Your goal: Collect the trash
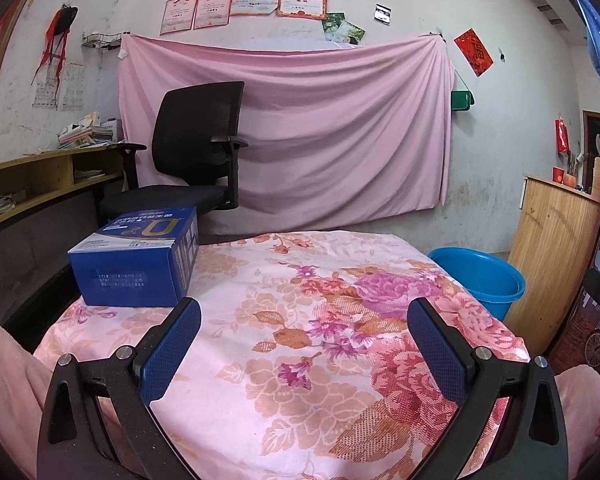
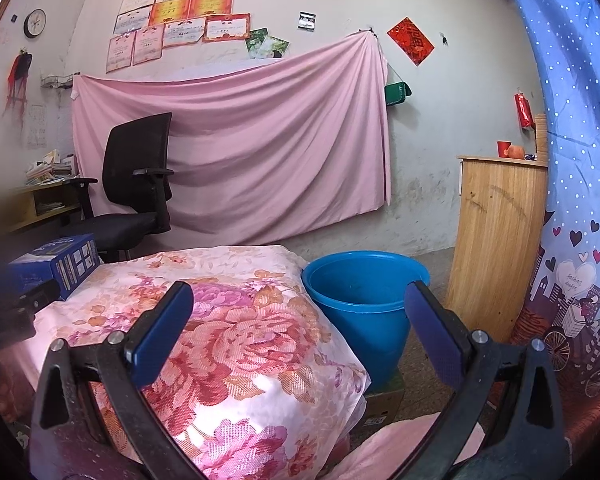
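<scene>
Both grippers' jaws wide open and empty — left gripper (image 1: 304, 316), right gripper (image 2: 299, 300), blue box (image 1: 136, 258) at ten o'clock on floral-covered surface (image 1: 300, 360), blue bucket (image 2: 360, 300) at two o'clock.

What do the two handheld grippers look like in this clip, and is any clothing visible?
Both the left gripper and the right gripper have black frames with silver bolts and textured blue pads on their fingers. A pale pink sleeve shows at the left wrist view's edge.

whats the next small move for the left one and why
Probably ease the left hand-held gripper forward and left toward the blue box. Its jaws are open and empty, the box is the only loose item on the floral cloth, and the blue bucket stands beside the table.
</scene>
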The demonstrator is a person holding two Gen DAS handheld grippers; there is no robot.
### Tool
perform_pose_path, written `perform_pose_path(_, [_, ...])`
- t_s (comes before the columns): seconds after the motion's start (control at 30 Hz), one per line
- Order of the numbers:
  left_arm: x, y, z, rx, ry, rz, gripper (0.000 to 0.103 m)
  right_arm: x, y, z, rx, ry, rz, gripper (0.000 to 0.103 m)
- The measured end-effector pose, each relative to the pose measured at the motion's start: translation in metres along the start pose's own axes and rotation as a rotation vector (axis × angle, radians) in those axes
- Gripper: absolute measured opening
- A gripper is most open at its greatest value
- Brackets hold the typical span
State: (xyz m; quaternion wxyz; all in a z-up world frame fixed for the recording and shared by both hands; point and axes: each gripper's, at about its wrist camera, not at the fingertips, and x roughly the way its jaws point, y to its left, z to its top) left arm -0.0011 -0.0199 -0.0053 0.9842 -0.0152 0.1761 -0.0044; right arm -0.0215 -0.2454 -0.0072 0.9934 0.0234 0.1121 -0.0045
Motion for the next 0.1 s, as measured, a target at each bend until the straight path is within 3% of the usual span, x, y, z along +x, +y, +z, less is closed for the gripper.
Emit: perform_pose_path(0.1, [0.0003,0.0002,-0.0001,0.000,0.000,0.000,0.101,0.0009,0.0002,0.0001,-0.001,0.003,0.003,0.103])
